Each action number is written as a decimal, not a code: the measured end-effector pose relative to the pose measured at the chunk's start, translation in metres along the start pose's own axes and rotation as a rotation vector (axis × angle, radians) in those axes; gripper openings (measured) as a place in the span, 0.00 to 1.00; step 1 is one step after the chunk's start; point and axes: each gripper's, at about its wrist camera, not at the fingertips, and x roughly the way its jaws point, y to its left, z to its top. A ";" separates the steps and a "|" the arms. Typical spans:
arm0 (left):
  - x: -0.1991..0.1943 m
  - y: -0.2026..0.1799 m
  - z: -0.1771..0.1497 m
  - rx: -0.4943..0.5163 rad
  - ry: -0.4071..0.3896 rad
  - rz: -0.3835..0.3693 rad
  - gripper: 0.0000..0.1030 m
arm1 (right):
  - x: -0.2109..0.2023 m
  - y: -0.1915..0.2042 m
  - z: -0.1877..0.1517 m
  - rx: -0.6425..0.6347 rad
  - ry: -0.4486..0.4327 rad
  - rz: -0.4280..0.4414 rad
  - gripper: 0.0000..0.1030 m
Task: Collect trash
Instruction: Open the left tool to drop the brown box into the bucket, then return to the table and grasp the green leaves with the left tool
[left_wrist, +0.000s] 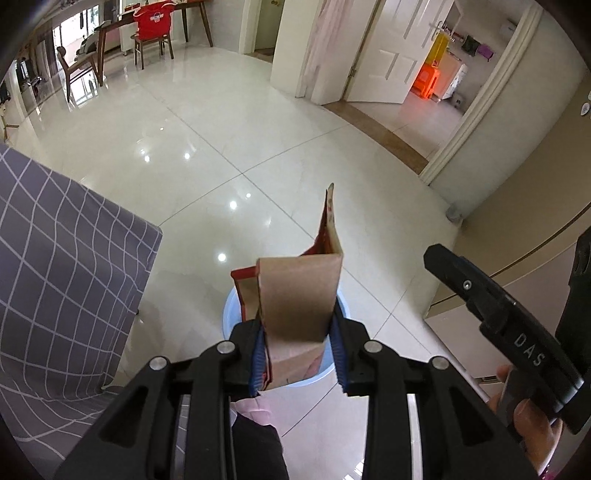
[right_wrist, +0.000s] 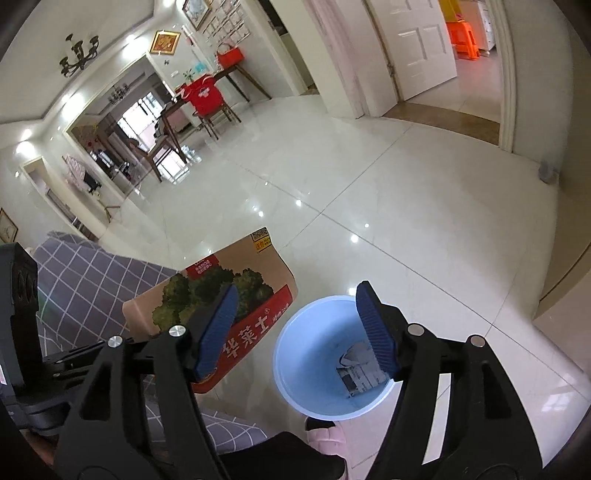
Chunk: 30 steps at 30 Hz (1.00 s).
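pinching folded brown cardboard carton (left_wrist: 299, 295), left gripper (left_wrist: 300, 349) above round pale-blue plastic bin (right_wrist: 332, 360); right gripper (right_wrist: 306, 332) spread.

A grey grid-patterned cover (left_wrist: 55, 258) sits left; a red-draped chair (left_wrist: 153, 27) stands far across the glossy tiled floor (left_wrist: 258, 147).

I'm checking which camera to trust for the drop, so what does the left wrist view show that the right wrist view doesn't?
Only the left wrist view shows the left gripper clamping the folded brown cardboard box over the bin. Only the right wrist view shows the box's printed red-and-green face, the paper scrap inside the bin, and the open right gripper. Both show the round light blue plastic bin, grey checked cover and white tiled floor.
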 end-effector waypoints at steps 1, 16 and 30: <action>-0.002 -0.001 0.002 0.001 -0.005 -0.004 0.30 | -0.002 -0.002 0.001 0.006 -0.011 0.000 0.66; -0.045 0.004 0.004 -0.081 -0.089 0.057 0.80 | -0.037 0.008 0.005 0.011 -0.061 0.009 0.70; -0.199 0.024 -0.021 -0.138 -0.331 0.159 0.80 | -0.101 0.104 0.020 -0.145 -0.092 0.173 0.73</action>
